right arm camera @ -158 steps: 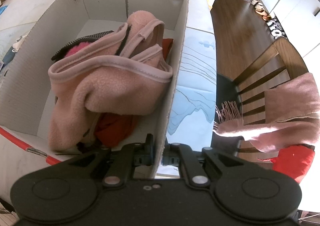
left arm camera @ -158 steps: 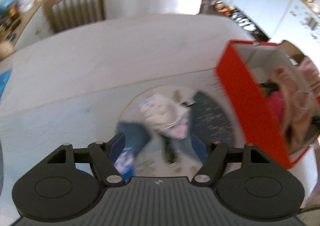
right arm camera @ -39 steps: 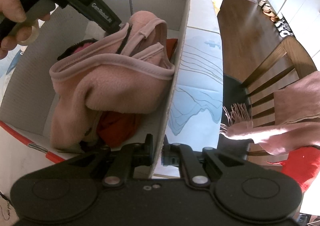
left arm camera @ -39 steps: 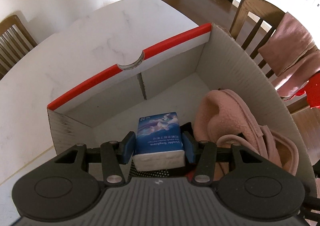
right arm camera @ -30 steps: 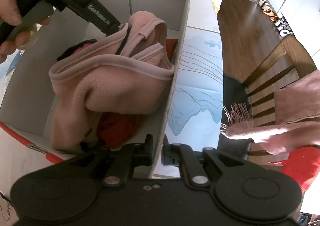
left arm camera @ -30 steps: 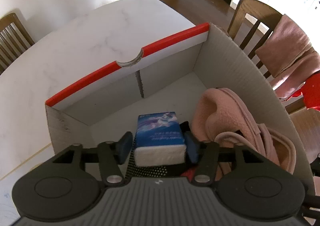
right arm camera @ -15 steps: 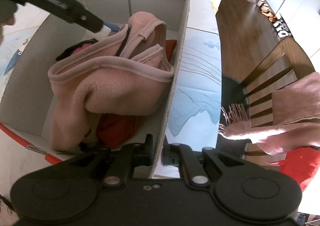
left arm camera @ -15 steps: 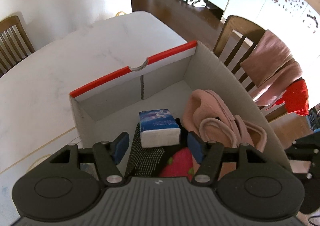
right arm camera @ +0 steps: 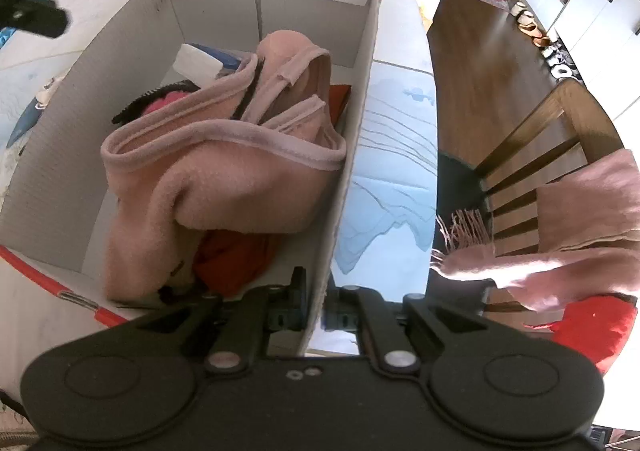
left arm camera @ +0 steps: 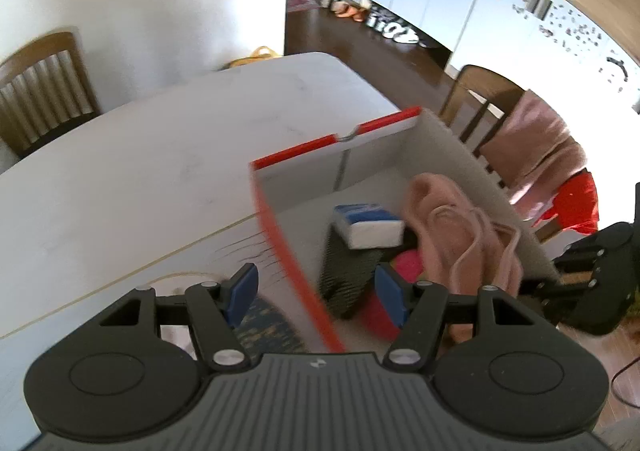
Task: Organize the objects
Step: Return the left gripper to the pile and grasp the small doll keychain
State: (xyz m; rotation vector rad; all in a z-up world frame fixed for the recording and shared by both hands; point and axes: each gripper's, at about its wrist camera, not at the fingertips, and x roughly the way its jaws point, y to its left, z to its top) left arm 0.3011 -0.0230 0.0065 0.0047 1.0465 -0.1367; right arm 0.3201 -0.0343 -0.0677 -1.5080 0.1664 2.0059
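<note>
The left gripper stands wide open and holds nothing, its blue pads spread either side of the box's near-left red edge. The right gripper is closed on the near end of the box's right wall, with one finger inside and one outside.

The box is white cardboard with a red rim, sitting on the white table, and its long axis runs from near to far in the right wrist view. Inside it, nearest the right gripper, a red cloth lies under a pink fleece garment that fills the right half. To the left of the fleece are a black mesh item and something bright pink. Farther in, the tissue pack lies flat on the mesh item, touching the fleece, its long axis pointing toward the far end wall and its blue printed face up. The writing on it is too blurred to read.

Beyond the table, a wooden chair carries a pink scarf and a red cloth.
</note>
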